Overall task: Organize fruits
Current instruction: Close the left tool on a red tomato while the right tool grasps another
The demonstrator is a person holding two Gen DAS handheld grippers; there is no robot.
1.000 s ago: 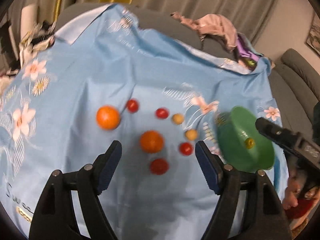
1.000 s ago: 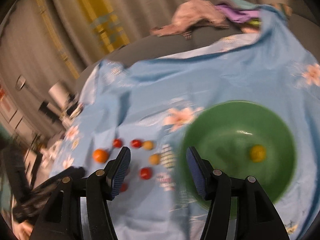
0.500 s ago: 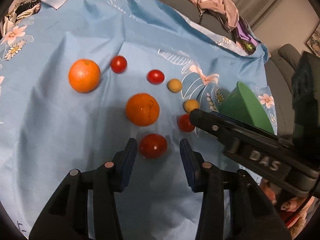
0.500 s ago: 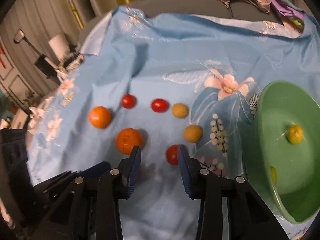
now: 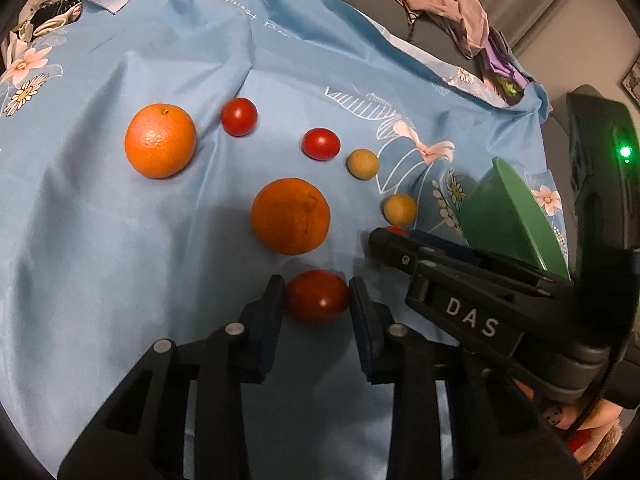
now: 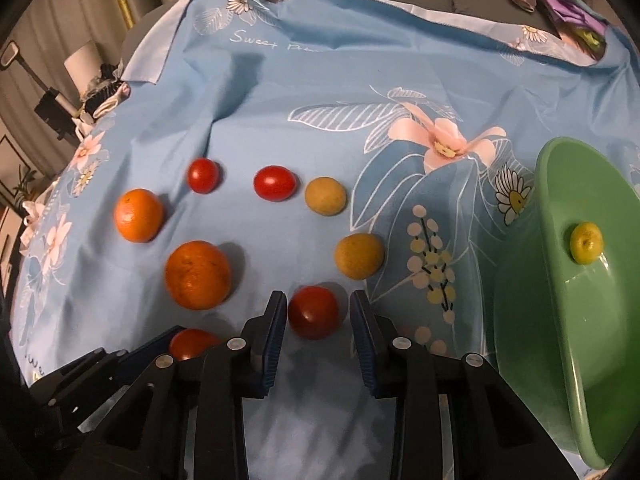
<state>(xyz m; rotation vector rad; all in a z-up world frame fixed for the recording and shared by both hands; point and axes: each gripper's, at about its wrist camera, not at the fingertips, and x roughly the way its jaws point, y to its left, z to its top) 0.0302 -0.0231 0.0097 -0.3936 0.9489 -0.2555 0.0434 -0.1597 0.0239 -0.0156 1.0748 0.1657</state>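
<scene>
Left tongs (image 5: 316,294) pinch glossy red tomato (image 5: 316,297); right tongs (image 6: 319,312) narrow, straddling second tomato (image 6: 313,312), gaps visible.

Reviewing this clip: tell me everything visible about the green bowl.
The green bowl is glossy, plastic-looking, round and deep with a thin rim, and stands on the blue floral cloth to the right of the loose fruit. The right wrist view looks into it; the left wrist view shows its outer wall behind the right tool. One small yellow-green fruit lies inside. Neither tool touches it.
</scene>
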